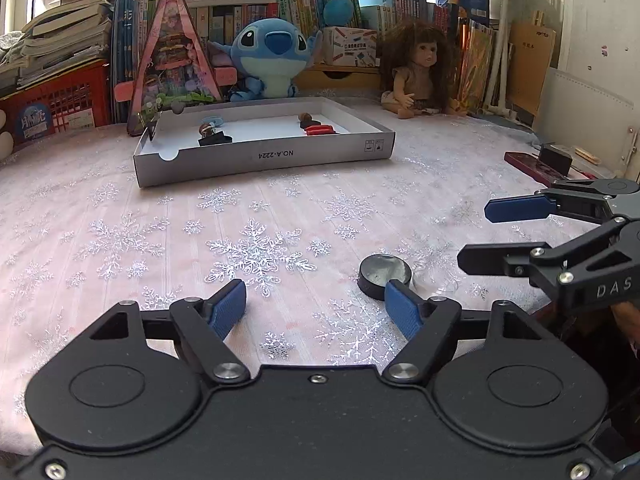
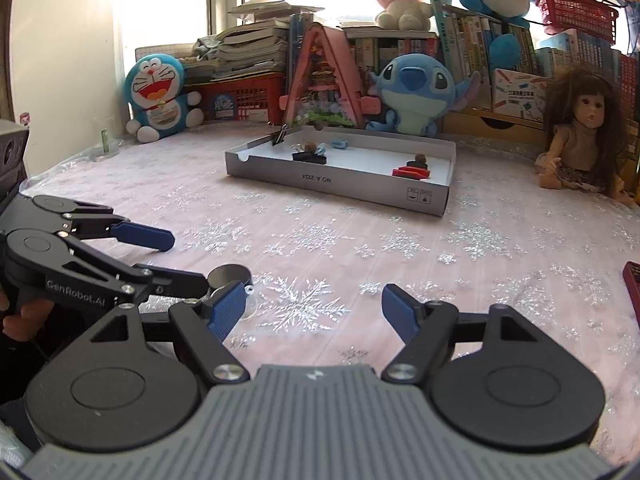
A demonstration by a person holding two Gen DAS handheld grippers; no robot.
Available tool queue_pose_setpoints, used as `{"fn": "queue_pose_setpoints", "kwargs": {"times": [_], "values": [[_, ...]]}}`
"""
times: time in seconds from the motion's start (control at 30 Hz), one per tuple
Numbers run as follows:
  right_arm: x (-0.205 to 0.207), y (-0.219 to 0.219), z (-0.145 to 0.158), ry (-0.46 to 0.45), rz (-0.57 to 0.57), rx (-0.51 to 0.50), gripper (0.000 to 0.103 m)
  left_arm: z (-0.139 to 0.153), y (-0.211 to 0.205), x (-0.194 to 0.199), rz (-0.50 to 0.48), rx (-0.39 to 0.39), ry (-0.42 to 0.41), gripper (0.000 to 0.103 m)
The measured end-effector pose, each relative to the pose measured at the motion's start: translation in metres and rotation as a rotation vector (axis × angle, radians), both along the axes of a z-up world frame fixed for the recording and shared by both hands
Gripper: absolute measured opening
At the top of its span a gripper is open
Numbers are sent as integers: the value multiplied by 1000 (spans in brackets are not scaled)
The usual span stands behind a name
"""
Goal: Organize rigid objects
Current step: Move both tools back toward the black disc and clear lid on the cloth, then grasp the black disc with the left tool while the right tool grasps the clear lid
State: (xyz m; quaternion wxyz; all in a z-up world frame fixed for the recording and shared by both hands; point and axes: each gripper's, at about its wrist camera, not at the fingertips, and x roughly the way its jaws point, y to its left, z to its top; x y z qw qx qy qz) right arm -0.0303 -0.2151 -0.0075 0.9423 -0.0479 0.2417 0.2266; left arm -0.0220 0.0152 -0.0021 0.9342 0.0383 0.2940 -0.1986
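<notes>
You are holding both grippers spread wide and empty over the snowflake cloth (image 1: 160, 216). The round black lid (image 1: 385, 276) is lying near the white tray (image 1: 264, 156), just beyond your left gripper (image 1: 316, 308). Only the right camera is showing your right gripper (image 2: 314, 308) beside that lid; only the left is showing the dark red case (image 1: 536, 166).

We see the shallow grey cardboard tray (image 1: 260, 156) lying far back on the snowflake-patterned pink surface (image 1: 120, 208), with small items inside it. The round black-rimmed lens (image 1: 382, 274) lies nearer us, between both tongs. Behind the tray sits the blue plush toy (image 1: 272, 60), the long-haired doll (image 1: 416, 68) to its right.
</notes>
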Motion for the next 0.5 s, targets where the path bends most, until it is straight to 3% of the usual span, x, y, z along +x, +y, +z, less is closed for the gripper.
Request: {"fn": "queue_pose_setpoints", "kwargs": {"times": [0.5], "values": [[-3,2,-9,22,0,-15,84,-5,-20,9,-31,-10,-8,58]]}}
